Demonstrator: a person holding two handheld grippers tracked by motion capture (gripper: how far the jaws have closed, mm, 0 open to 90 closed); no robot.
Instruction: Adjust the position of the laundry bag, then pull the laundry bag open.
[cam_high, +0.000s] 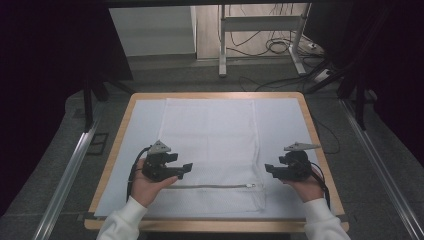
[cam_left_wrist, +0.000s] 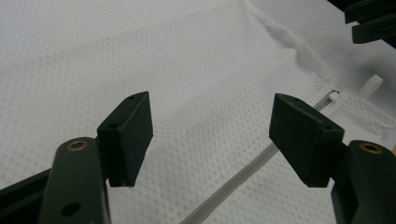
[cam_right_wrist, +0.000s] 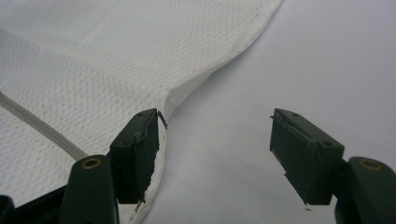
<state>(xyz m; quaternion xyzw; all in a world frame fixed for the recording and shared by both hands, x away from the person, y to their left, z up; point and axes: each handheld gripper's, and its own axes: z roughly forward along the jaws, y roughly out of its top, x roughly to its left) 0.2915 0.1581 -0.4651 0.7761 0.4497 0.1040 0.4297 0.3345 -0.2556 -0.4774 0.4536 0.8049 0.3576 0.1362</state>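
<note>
We have both tongs gaping empty, left tongs (cam_high: 188, 169) and right tongs (cam_high: 268, 171) flanking the mesh laundry bag (cam_high: 210, 135) lying flat mid-frame on the bench (cam_high: 112, 160), and a shallow pinch risks snagging the thin mesh or missing its zipper (cam_high: 210, 186).

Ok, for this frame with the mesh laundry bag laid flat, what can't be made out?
- Whether the mesh bag holds anything: high view, its weave hides the inside.
- The zipper pull: too small in the high view; in the left gripper view it is partly blocked by that hand-held gripper's pad.
- The bag's near-left corner: high view, covered by the left hand-held gripper and hand.
- The bag's far end: cut off by the top edge in both gripper views.
</note>
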